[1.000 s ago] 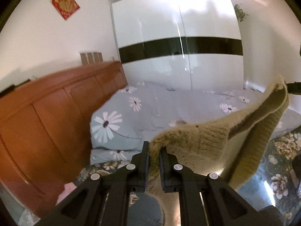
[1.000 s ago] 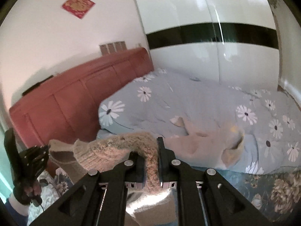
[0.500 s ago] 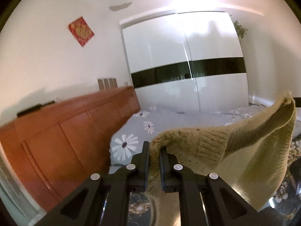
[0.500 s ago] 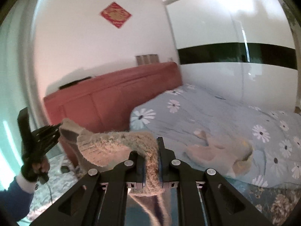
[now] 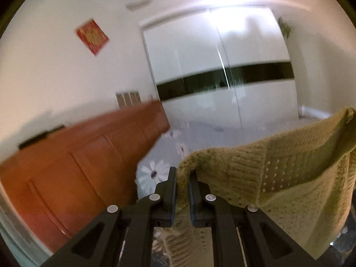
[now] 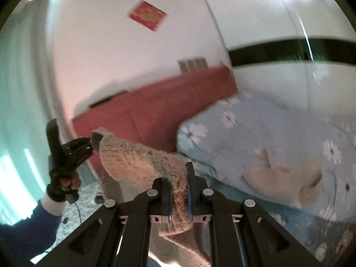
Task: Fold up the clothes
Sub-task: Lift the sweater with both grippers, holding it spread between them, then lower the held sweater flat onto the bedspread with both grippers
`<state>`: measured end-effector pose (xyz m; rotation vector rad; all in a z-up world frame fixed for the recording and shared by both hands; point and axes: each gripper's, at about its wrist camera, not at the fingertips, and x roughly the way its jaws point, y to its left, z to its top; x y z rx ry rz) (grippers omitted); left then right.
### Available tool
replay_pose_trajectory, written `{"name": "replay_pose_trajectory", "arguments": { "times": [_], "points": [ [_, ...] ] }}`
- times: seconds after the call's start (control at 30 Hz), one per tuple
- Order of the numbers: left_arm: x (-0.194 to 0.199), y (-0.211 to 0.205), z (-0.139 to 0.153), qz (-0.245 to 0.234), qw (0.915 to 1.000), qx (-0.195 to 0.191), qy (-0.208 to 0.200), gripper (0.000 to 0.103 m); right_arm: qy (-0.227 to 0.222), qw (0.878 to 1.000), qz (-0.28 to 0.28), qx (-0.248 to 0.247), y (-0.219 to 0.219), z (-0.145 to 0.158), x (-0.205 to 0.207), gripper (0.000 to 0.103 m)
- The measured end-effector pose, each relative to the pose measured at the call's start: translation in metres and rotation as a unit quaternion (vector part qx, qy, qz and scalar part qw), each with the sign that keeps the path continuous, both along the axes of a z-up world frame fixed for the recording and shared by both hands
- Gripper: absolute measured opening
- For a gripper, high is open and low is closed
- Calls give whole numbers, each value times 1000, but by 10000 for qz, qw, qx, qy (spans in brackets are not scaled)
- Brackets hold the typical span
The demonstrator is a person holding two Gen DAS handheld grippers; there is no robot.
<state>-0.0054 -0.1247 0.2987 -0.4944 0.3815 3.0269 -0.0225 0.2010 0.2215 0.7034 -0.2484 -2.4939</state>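
Note:
A yellow-beige knitted sweater (image 5: 278,173) hangs in the air between my two grippers. My left gripper (image 5: 182,175) is shut on one edge of it; the knit stretches away to the right. My right gripper (image 6: 178,178) is shut on another edge of the sweater (image 6: 138,155), which runs left to the left gripper (image 6: 89,143), seen from outside in a gloved hand. The lower part of the sweater hangs below both views.
A bed with a grey daisy-print cover (image 6: 278,138) lies ahead, with a beige garment (image 6: 284,175) on it. A reddish wooden headboard (image 5: 77,166) stands to the left. White wardrobe doors (image 5: 222,66) fill the far wall.
Both grippers have lifted the sweater higher and tilted upward. The bed has dropped lower in both views and more wall and ceiling shows.

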Motion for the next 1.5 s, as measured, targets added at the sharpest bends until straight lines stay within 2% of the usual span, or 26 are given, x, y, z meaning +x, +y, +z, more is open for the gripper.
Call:
{"name": "replay_pose_trajectory", "arguments": {
  "times": [0.1,0.2,0.37,0.57,0.8,0.87,0.9,0.97,1.1,1.33,1.4,1.5],
  "points": [
    [-62,4,-47,61,9982,-94,-597,10,-536,9981,-265,107,5,-42,-54,10],
    [-124,7,-105,145,9922,-77,-1235,10,-1071,9926,-530,214,9,-84,-107,10],
    [-224,27,-212,345,9723,-159,-2307,10,-1952,9752,-966,390,17,-154,-197,10],
    [-299,54,-323,460,9481,-300,-3132,10,-2580,9569,-1261,437,34,-234,-252,10],
    [-370,72,-401,562,9313,-292,-3588,10,-3263,9307,-1580,478,54,-328,-313,10],
    [-380,69,-416,583,9274,-175,-3691,10,-3455,9222,-1669,489,60,-355,-330,10],
    [-385,67,-423,593,9254,-117,-3741,10,-3461,9220,-1663,498,60,-358,-330,10],
    [-387,64,-432,570,9225,-65,-3816,11,-3361,9269,-1588,520,58,-348,-317,10],
    [-373,58,-430,437,9221,-19,-3846,11,-3158,9362,-1437,565,53,-330,-292,10],
    [-298,41,-375,149,9395,137,-3420,11,-2797,9508,-1169,641,45,-297,-249,10],
    [-265,34,-358,49,9454,129,-3257,11,-2793,9521,-1017,720,37,-292,-222,10],
    [-221,27,-350,-10,9477,49,-3191,11,-2822,9525,-761,857,24,-287,-176,10]
  ]
}}
